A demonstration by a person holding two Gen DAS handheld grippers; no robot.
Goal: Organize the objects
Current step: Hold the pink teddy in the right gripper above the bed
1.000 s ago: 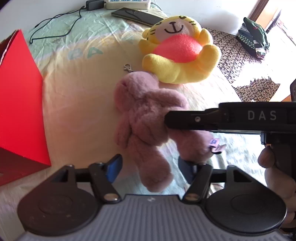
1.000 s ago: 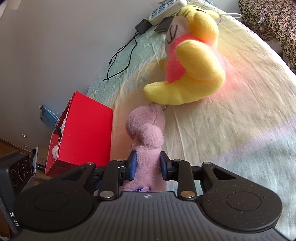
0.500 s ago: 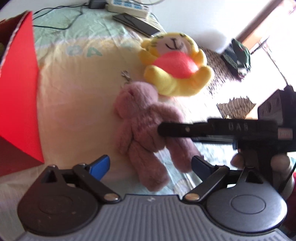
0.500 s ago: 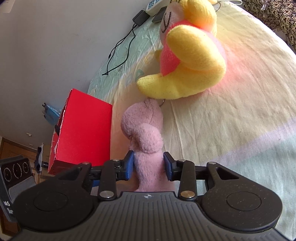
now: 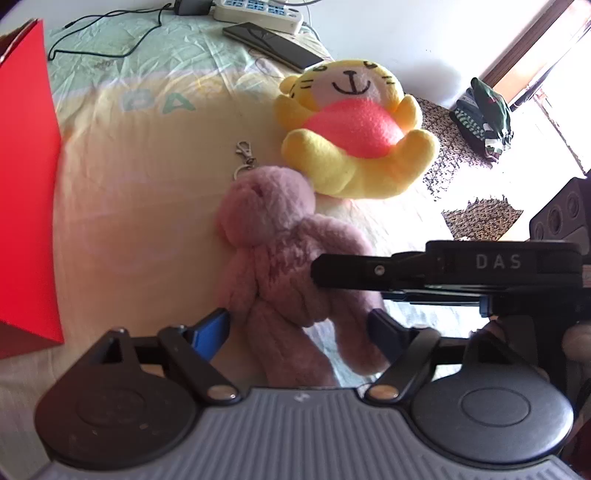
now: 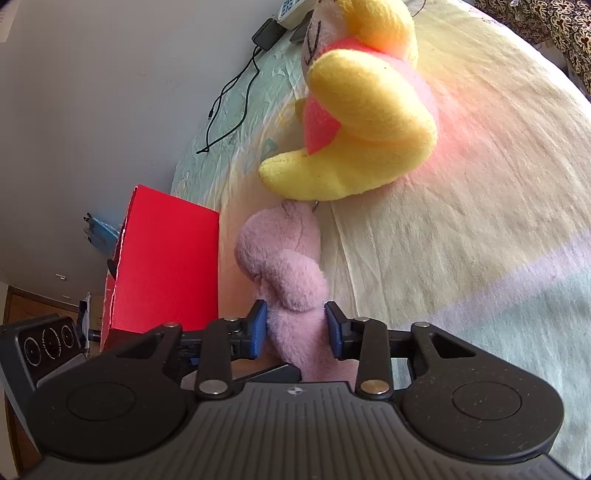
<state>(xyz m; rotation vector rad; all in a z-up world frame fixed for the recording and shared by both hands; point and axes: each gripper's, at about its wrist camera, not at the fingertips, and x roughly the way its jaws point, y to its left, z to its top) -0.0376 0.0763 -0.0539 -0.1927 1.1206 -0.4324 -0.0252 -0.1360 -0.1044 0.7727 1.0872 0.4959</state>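
A pink plush bear [image 5: 273, 254] with a metal keyring clasp [image 5: 244, 158] lies on the bed, next to a yellow plush tiger [image 5: 351, 136] with a pink belly. My right gripper [image 6: 295, 328] is shut on the bear's body [image 6: 295, 295]; it shows from the side in the left wrist view [image 5: 325, 267]. My left gripper [image 5: 299, 332] is open, its blue fingers on either side of the bear's legs. A red box [image 5: 26, 184] stands at the left, also in the right wrist view [image 6: 166, 266].
A power strip [image 5: 258, 11], a black phone [image 5: 273, 44] and a black cable [image 5: 110, 33] lie at the far end of the bed. Clothes [image 5: 484, 114] sit on a patterned cloth [image 5: 443, 147] at the right.
My left gripper has moved in closer, so its open fingers now straddle the bear's legs. My right gripper has stayed shut on the bear.
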